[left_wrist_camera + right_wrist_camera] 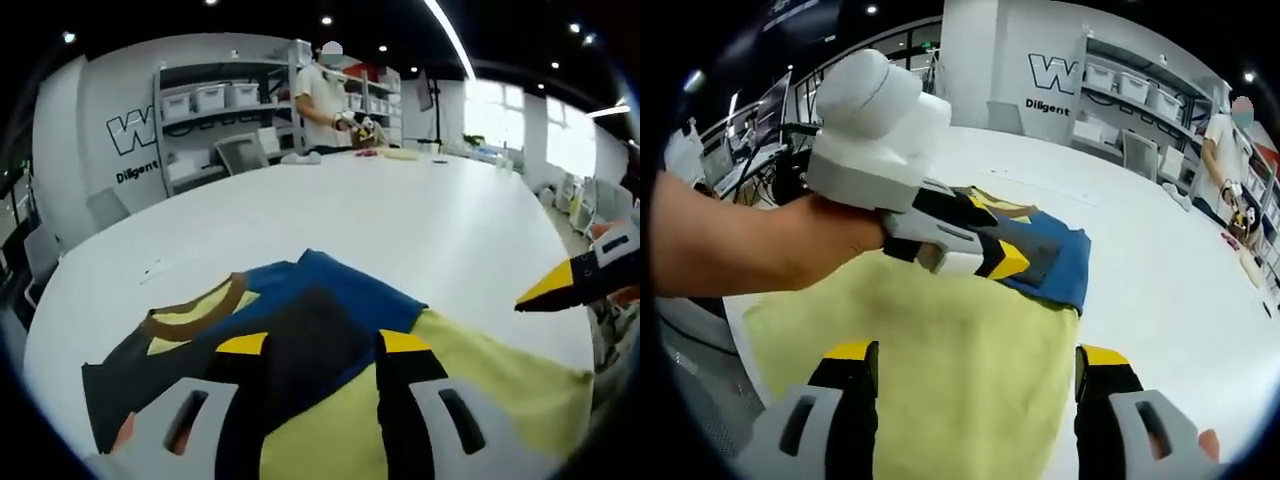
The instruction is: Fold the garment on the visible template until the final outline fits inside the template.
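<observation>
**Garment lying partly folded on the white table**

The garment (330,330), with yellow, blue and dark panels and a brown-edged collar, is lying on the white table (400,220). The left gripper (325,345) is hovering low over its dark and blue part, jaws standing apart with nothing between them. The right gripper (975,365) is hanging above the yellow panel, its jaws spread wide and holding nothing. A person's hand (830,240) is carrying the left gripper. Far across the table, another person (322,100) is working near shelving (215,110).

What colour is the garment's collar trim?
Brown, edging the collar of the garment; clearest in the left gripper view.
</observation>
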### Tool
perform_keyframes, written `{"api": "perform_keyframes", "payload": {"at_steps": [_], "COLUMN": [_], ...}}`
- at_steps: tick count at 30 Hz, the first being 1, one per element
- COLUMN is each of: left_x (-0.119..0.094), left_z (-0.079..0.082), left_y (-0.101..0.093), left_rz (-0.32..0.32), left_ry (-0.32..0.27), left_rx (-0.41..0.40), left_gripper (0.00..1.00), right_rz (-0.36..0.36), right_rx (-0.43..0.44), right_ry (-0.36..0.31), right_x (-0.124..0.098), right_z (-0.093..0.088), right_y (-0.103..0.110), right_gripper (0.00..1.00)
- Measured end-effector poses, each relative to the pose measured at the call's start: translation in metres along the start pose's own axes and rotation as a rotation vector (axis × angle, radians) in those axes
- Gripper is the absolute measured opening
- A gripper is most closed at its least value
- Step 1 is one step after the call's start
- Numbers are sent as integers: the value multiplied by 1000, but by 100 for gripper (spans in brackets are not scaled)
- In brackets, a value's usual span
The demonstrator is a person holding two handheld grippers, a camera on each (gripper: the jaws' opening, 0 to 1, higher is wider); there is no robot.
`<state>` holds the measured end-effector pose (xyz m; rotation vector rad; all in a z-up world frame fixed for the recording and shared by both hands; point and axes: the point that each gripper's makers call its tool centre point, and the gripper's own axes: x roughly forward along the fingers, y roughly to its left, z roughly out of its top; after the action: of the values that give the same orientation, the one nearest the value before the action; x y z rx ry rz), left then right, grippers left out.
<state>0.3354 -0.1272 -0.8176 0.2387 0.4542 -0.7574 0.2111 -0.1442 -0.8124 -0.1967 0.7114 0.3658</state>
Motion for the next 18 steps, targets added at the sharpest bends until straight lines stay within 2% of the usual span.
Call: {"api": "perform_keyframes", "payload": {"at_steps": [10,18], "left_x": [-38,-73], "left_z": [11,9], "left_y": [17,38], "left_rz": [47,92], "left_ry": [-95,-114], "left_rx": [-3,-16], "left_gripper": [45,46], "right_rz": [11,13], "right_rx": [-10,-17], "right_ry": [-5,-10], "right_x": [0,-1], "right_z": [2,4], "right_y": [4,5], "right_gripper": [77,76]}}
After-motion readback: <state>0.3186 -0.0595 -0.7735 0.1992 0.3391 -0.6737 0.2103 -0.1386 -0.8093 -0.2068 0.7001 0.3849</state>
